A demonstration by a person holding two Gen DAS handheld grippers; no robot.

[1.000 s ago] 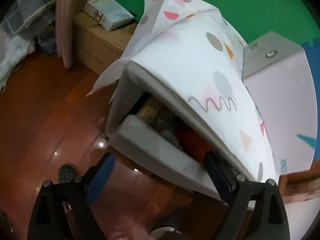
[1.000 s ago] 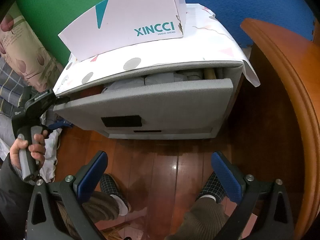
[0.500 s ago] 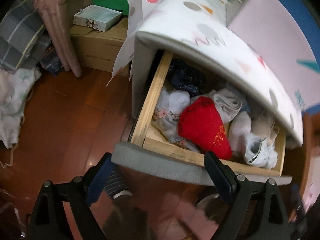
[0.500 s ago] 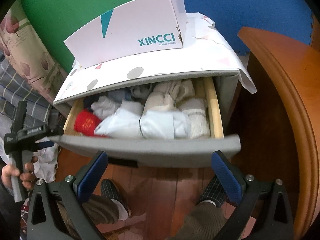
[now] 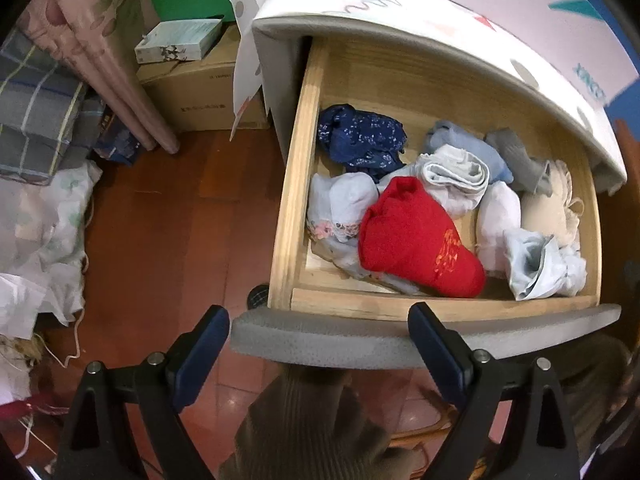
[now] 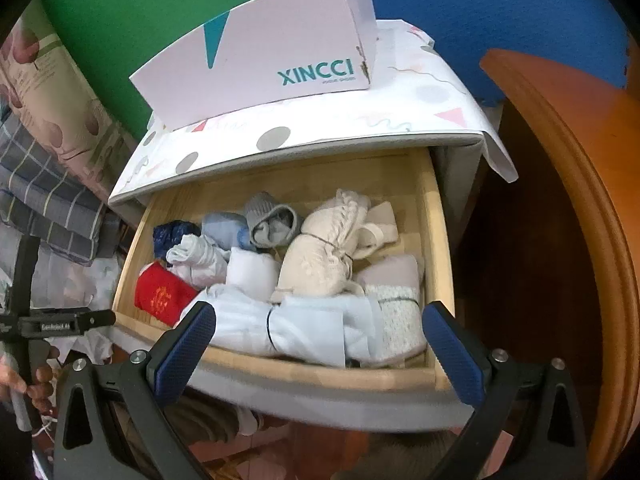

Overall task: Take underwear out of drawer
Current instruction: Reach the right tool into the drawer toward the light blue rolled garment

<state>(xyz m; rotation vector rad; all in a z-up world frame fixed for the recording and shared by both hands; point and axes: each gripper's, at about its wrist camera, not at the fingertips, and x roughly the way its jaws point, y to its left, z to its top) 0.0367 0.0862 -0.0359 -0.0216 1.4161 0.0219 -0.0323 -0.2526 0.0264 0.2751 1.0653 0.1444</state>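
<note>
A glossy red-brown wooden floor (image 5: 168, 240) reflects the room light. Behind the grey nightstand (image 6: 304, 136) the wall is green (image 6: 132, 12) on the left and blue (image 6: 500, 4) on the right. A cardboard box (image 5: 200, 92) sits beside a pink curtain (image 5: 108, 60).

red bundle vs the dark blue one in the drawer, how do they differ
The red bundle is plain red with orange-gold embroidery; the dark blue bundle carries a small white speckled print. The red one lies near the drawer front and looks the bigger of the two; the blue one sits further back by the left wall. The red one is a smooth roll, the blue one crumpled. Both are soft fabric, and neither is gripped.
</note>
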